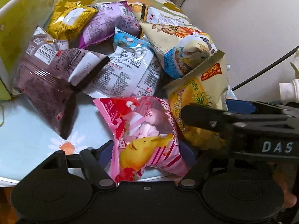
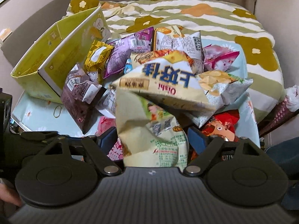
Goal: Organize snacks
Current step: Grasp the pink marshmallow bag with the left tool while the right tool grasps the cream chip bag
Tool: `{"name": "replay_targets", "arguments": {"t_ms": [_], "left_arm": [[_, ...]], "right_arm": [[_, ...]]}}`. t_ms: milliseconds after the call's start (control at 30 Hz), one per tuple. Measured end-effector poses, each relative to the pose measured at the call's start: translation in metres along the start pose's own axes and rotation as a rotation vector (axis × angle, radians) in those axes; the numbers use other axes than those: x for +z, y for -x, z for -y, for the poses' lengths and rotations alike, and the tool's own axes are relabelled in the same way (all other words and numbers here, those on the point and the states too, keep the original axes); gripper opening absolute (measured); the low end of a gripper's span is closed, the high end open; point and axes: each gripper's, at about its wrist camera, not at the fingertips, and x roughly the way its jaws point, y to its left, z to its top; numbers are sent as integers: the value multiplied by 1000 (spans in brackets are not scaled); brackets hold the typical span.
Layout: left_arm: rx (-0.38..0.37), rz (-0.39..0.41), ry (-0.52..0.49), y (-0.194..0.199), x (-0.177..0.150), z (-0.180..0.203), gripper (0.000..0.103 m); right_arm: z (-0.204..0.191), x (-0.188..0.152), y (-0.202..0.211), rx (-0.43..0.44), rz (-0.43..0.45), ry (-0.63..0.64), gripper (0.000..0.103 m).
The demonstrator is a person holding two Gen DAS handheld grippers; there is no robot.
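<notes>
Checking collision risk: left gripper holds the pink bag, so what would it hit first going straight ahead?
Likely the white snack packet right beyond the pink marshmallow bag held by the left gripper; depth is unclear.

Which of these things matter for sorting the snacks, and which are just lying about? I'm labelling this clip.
Part of the job:
left gripper around the pink marshmallow packet
right gripper around the cream chip bag
snack pile
green box

Lying about:
floral blanket
rubber band
</notes>
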Motion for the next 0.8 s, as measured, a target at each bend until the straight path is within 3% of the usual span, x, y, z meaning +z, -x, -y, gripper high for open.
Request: {"name": "replay_targets", "arguments": {"t_ms": [567,667,700,800], "left_arm": [[78,48,-45,30,-15,-1,73],[86,57,-46,32,-14,-1,73],[87,61,-47,32,-13,-1,73],[95,78,-57,41,-14,2,73]], "right_arm": [[2,-2,-18,35,-34,18,90],[0,-2,-20,34,-35,27,83],[-1,-2,-19,38,-36,34,72],[-1,-2,-16,44,-35,28,61]]}}
